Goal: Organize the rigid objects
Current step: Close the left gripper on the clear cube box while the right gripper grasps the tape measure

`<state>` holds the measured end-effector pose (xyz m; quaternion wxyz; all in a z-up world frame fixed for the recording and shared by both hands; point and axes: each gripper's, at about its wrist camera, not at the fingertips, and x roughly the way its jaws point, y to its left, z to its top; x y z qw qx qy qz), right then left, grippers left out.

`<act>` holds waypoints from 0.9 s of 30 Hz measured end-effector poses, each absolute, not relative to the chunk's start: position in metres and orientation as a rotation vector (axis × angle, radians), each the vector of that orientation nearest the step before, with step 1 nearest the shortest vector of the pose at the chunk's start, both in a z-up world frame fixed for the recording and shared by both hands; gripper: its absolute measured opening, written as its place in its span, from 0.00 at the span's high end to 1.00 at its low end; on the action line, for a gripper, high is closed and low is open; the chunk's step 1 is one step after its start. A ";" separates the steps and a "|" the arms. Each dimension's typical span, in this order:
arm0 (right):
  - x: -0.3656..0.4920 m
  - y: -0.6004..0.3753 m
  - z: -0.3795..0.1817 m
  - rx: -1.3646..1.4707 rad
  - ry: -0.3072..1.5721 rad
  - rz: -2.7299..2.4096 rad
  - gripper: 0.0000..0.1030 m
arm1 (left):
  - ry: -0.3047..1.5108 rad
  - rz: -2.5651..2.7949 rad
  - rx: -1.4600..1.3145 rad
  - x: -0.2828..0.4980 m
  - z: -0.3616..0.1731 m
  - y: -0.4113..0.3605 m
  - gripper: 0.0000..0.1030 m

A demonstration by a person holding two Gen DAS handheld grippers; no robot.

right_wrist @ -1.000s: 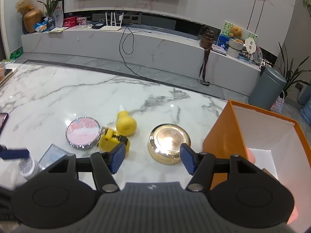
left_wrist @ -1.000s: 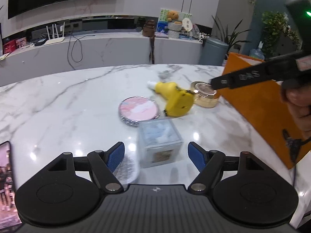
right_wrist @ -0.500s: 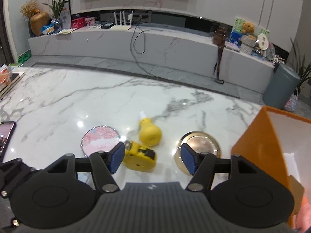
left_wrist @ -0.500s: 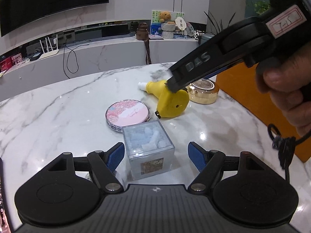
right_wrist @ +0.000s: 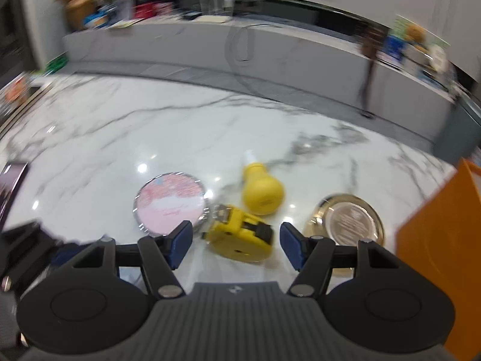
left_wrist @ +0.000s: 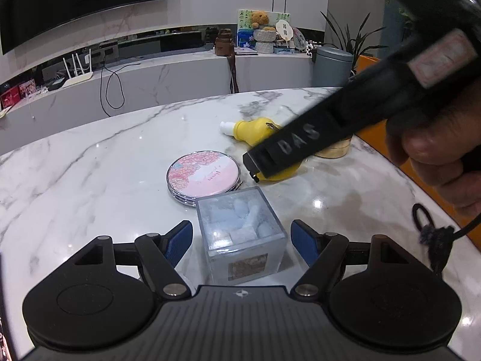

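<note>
Left claw [left_wrist: 242, 242] straddles clear box [left_wrist: 240, 234] on marble table [left_wrist: 90, 174].

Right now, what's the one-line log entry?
left gripper: open, straddling clear plastic cube box | right gripper: open, over yellow tape measure | orange box: right

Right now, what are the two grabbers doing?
Left gripper: open, jaws either side of the clear box, not squeezing.
Right gripper: open, empty, yellow tape measure between its jaws.

Both wrist cameras look low and close across the marble table [left_wrist: 90, 162], sharing the pink compact [left_wrist: 203, 175] [right_wrist: 170, 203].
</note>
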<state>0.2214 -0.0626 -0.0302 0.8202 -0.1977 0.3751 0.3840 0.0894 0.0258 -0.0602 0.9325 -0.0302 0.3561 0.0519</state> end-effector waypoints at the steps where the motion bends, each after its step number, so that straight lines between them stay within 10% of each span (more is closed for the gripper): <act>1: 0.220 -0.062 -0.029 -0.455 0.775 0.854 0.34 | 0.728 0.102 -0.064 0.089 -0.060 0.026 0.15; 7: 0.220 -0.068 -0.029 -0.572 0.695 0.993 0.35 | 0.730 0.082 -0.059 0.087 -0.058 0.029 0.15; 19: 0.232 -0.066 -0.035 -0.556 0.857 1.029 0.77 | 0.742 0.075 -0.068 0.088 -0.059 0.033 0.15; 27: 0.220 -0.057 -0.040 -0.557 0.799 1.040 0.68 | 0.732 0.071 -0.056 0.088 -0.060 0.031 0.18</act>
